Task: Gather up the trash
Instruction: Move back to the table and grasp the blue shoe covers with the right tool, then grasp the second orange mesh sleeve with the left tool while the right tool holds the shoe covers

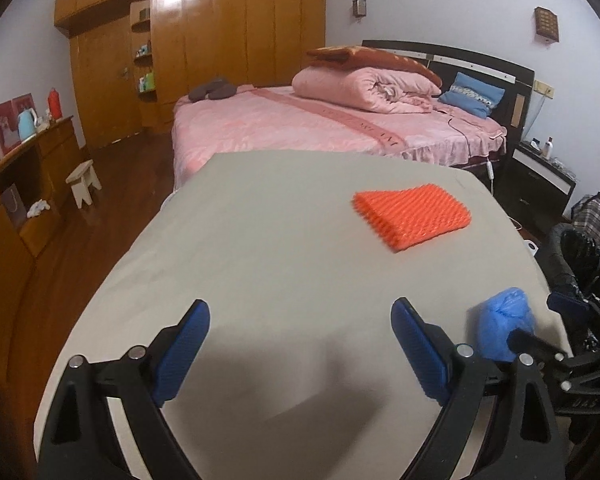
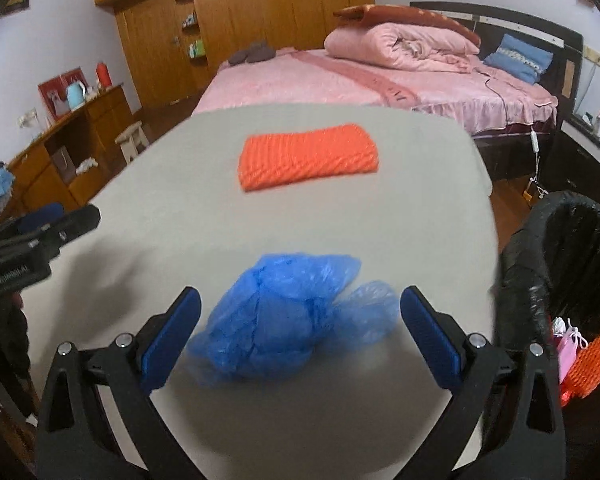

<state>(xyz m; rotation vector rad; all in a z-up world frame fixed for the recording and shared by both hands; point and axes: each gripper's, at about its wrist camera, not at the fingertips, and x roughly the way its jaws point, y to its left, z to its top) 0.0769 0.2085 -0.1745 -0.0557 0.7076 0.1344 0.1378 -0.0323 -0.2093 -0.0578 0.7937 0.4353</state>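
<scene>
Straddling crinkled blue plastic bag (image 2: 288, 316): right gripper (image 2: 300, 332) wide apart, w/o contact.

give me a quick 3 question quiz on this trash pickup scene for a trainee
1. True or false: the right gripper is shut on the crumpled blue plastic bag.
2. Which piece of trash lies farther from both grippers on the table: A) the blue bag, B) the orange foam net?
3. What stands off the table's right edge, ready for trash?

Key
1. False: its jaws are open on either side of the bag.
2. B.
3. A bin with a black liner. The left gripper is open and empty.
</scene>
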